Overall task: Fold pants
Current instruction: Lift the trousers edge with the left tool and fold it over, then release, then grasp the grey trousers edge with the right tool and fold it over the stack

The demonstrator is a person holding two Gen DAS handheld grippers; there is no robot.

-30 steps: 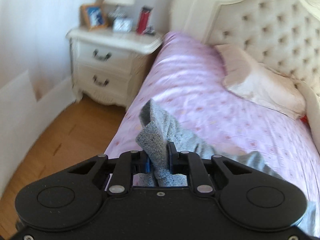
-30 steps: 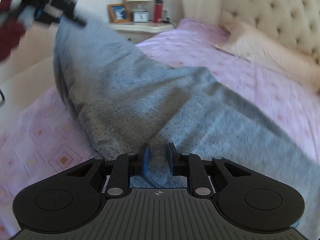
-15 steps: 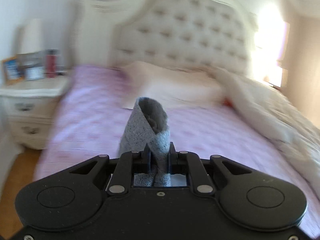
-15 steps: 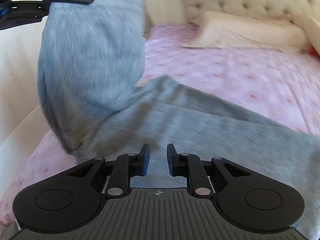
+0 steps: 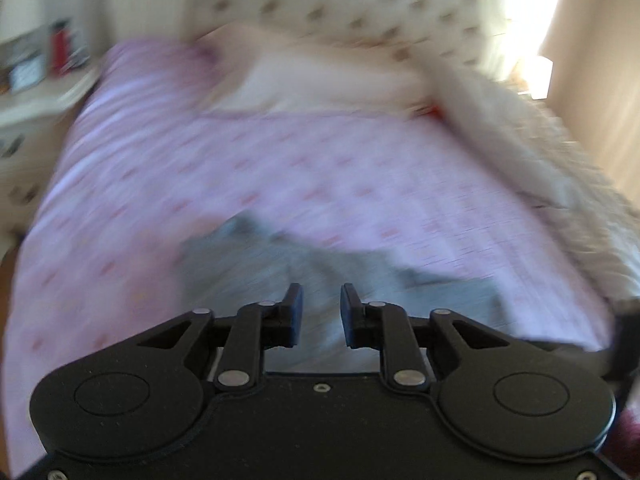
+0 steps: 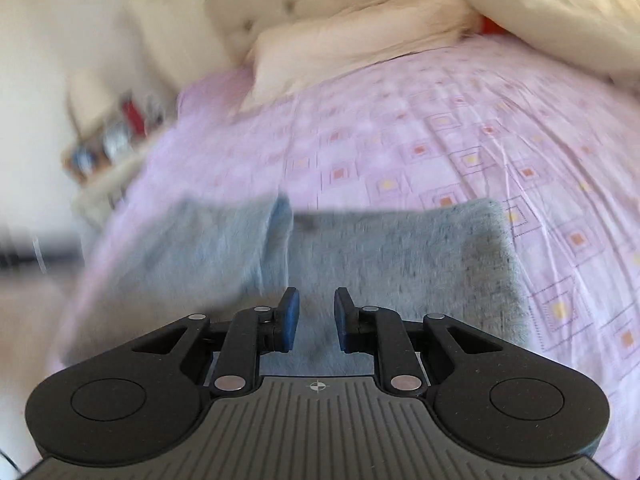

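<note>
The grey pants (image 6: 400,264) are laid crosswise on the bed (image 6: 460,128), just ahead of the right hand-held gripper (image 6: 312,318) and left hand-held gripper (image 5: 320,316); both jaws are opening, nothing pinched.

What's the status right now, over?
Left gripper and right gripper opening, nothing pinched. Grey pants lying folded on the pink bed. Nothing in the way.

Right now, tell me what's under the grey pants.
The grey pants lie on the pink patterned bedsheet, which shows all around them. They are folded, one layer overlapping another at the left. Whatever sits between the layers or directly beneath them is covered and cannot be seen.
</note>
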